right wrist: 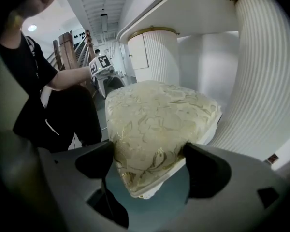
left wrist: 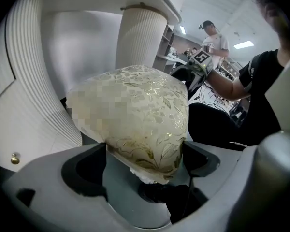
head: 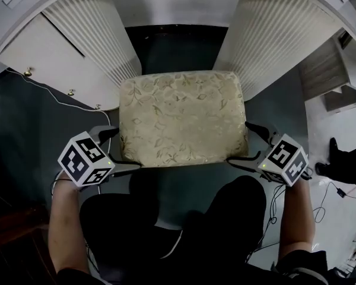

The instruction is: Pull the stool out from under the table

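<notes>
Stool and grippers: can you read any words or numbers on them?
There are no words or numbers to read.
On the left gripper and right gripper: only black-and-white square markers, no letters.
On the stool: a leaf pattern, no label.

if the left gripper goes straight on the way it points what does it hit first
The stool: its near corner sits between the left gripper's open jaws, so going on would likely press the gripper into that corner almost at once.
</notes>
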Demonstrator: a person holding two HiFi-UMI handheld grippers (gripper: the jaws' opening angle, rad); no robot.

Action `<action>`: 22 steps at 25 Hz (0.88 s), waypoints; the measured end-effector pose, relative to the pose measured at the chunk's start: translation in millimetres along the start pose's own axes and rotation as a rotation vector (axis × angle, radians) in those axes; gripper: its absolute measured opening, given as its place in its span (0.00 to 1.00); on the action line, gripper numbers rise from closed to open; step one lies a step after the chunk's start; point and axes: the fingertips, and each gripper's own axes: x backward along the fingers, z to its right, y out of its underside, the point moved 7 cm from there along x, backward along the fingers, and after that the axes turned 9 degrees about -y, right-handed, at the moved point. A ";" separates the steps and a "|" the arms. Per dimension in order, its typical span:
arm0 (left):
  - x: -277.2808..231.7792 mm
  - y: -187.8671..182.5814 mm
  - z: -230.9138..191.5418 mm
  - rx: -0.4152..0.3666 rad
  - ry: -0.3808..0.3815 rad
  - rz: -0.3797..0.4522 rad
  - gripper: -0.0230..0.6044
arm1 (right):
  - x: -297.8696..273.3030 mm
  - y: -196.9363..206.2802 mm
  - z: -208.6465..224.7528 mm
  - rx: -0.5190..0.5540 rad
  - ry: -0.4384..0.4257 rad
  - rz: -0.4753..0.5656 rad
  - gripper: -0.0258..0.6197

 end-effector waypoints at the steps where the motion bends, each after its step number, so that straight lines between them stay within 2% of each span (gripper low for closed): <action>1: -1.1 -0.1 0.8 -0.005 0.010 0.005 0.85 | -0.1 0.0 -1.6 -0.001 0.005 -0.009 0.77; 6: 1.0 -1.2 8.3 0.017 -0.011 0.016 0.84 | 1.7 -11.2 -10.1 -0.057 0.027 -0.056 0.78; 9: -34.4 -35.5 -42.7 0.040 -0.029 -0.042 0.85 | -19.7 -39.5 53.2 -0.126 0.049 -0.158 0.77; 11: -58.5 -61.7 -92.7 0.055 -0.002 -0.094 0.85 | -39.4 -62.6 106.2 -0.157 0.053 -0.252 0.77; 13: -58.3 -73.9 -114.0 0.100 0.025 -0.128 0.85 | -46.2 -79.2 126.8 -0.150 0.055 -0.309 0.78; 18: -33.5 -80.4 -71.1 0.208 0.024 -0.166 0.80 | -16.1 -80.9 120.4 -0.080 0.022 -0.342 0.78; 22: -33.3 -75.0 -55.3 0.265 -0.004 -0.151 0.80 | -13.3 -81.9 127.2 -0.071 -0.034 -0.384 0.76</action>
